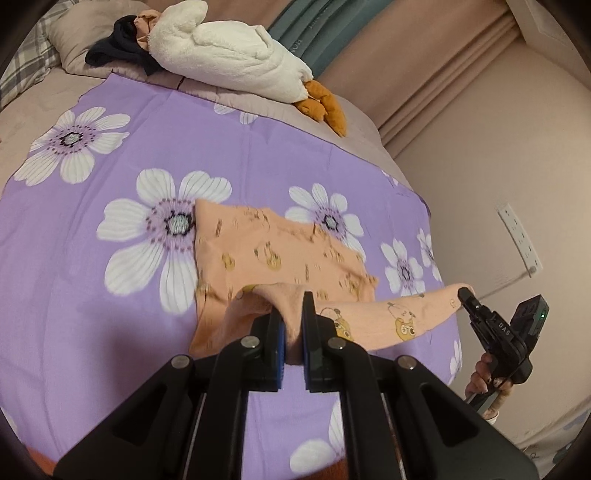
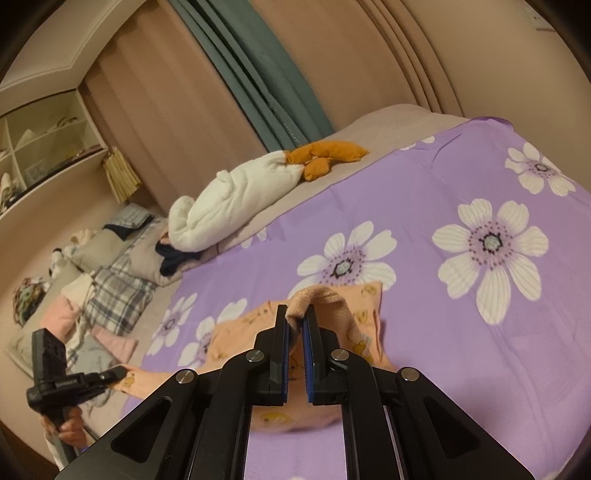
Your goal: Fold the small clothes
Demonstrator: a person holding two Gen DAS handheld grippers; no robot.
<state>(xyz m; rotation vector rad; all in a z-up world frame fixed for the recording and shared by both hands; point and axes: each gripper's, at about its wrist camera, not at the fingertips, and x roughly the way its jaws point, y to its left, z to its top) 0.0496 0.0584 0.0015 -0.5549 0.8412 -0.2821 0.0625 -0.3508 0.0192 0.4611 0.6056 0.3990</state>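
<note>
while both tools lift its near edge, the peach bear-print garment [image 1: 273, 254] lies spread on the purple floral sheet [image 1: 92, 302], far part flat on the sheet, near edge raised and stretched between the two tools. left gripper [image 1: 291, 325] has its jaws nearly closed, a bunched fold of the peach cloth pinched between the blue pads [image 1: 281, 341]. right gripper [image 2: 295, 332] is likewise almost closed on a raised fold of the same garment [image 2: 332, 295], cloth humped up over its fingertips. in the left wrist view the right gripper [image 1: 466, 295] shows at the right side, tips clamped on the garment's corner, with the person's hand [image 1: 484, 376] under it. in the right wrist view the left gripper [image 2: 118, 374] shows at lower left, biting the other end of the edge, held by a hand [image 2: 68, 424]. garment sags a little between the two holds.

plush white goose [image 1: 229, 48] with orange feet [image 1: 321, 105] lies at the far side of the bed, touching a dark garment [image 1: 118, 50] on a beige pillow [image 1: 74, 33]. teal curtain [image 2: 258, 74] hangs behind. plaid fabric [image 2: 118, 291] and pink cloth [image 2: 114, 343] are heaped off to the left in the right wrist view. white wall socket [image 1: 519, 238] sits on the wall by the bed.
</note>
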